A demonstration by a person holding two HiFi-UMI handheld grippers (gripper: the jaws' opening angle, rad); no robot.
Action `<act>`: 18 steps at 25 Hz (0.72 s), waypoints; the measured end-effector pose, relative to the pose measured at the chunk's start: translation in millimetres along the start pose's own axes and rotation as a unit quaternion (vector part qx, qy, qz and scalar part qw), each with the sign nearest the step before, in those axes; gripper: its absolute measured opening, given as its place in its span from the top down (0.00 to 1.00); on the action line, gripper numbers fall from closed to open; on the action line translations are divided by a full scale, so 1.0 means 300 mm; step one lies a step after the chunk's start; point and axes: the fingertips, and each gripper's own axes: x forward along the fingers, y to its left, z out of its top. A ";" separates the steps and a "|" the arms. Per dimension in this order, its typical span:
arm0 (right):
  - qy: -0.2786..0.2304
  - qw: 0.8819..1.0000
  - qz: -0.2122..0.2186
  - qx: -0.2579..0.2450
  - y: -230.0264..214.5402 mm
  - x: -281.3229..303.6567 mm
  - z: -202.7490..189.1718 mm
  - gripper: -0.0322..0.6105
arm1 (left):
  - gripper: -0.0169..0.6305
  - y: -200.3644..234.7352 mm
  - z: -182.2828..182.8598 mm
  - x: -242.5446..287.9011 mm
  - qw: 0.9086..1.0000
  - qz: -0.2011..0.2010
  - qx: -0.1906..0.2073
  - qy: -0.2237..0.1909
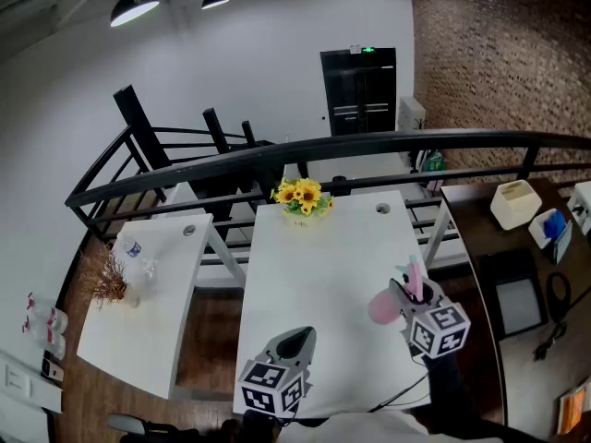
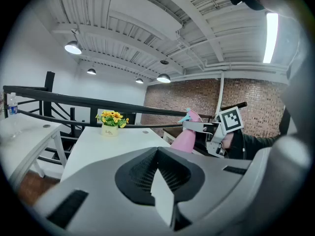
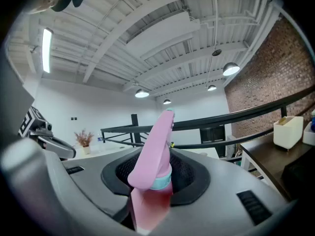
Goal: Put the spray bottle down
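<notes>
A pink spray bottle (image 1: pixel 382 307) with a teal collar hangs over the right edge of the white table (image 1: pixel 314 257). My right gripper (image 1: pixel 407 300) is shut on it. In the right gripper view the bottle (image 3: pixel 155 151) stands upright between the jaws, its pink trigger head leaning up and right. My left gripper (image 1: pixel 297 340) is near the table's front edge, jaws together with nothing between them (image 2: pixel 157 151). The left gripper view shows the bottle (image 2: pixel 184 139) and the right gripper (image 2: pixel 215 132) off to its right, above the table.
A pot of yellow flowers (image 1: pixel 303 199) stands at the table's far edge. A second white table (image 1: pixel 138 312) on the left bears a dried plant (image 1: pixel 113 280). A black railing (image 1: pixel 277 155) runs behind. A dark desk with a white box (image 1: pixel 514 203) is at right.
</notes>
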 end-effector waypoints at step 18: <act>0.098 0.986 -0.040 -0.126 -0.134 0.362 -0.241 0.79 | 0.97 0.027 -0.017 0.028 1.000 0.000 0.003 0.007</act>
